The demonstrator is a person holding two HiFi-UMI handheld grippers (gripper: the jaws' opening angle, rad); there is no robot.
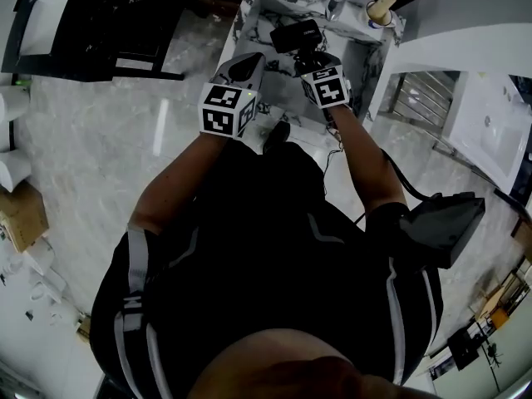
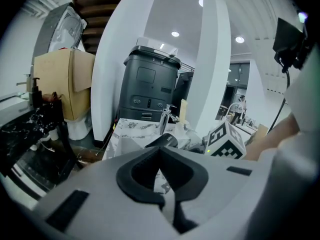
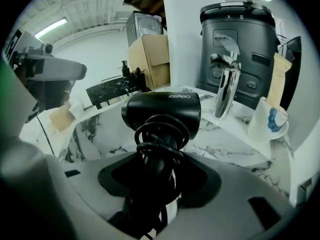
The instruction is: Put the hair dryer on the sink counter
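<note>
The jaws of the right gripper (image 3: 159, 170) squeeze the handle of the black dryer (image 3: 161, 111). They stand wide apart to fit round it. A black cord (image 3: 159, 144) is wound round the handle, just past the jaws. The dryer's fat head sits beyond the jaw tips. The dryer is held over the white marble counter (image 3: 227, 145), and I cannot tell if it touches the stone. Just behind the dryer, a bit to the right, stands a shiny tap (image 3: 225, 86). Further right on the counter sits a white cup (image 3: 267, 123) with a blue mark, and a tan thing sticks up out of it. Behind the tap stands a big dark bin (image 3: 239, 39). To the left of the bin is a brown box (image 3: 150, 59). The jaws of the left gripper (image 2: 160, 153) are pressed together with nothing in them. This gripper is near the counter, to the left of the right gripper and close to it. In the head view, both grippers reach out in front of the person (image 1: 274, 248), who wears dark clothes. The floor (image 1: 100, 140) is grey stone.
</note>
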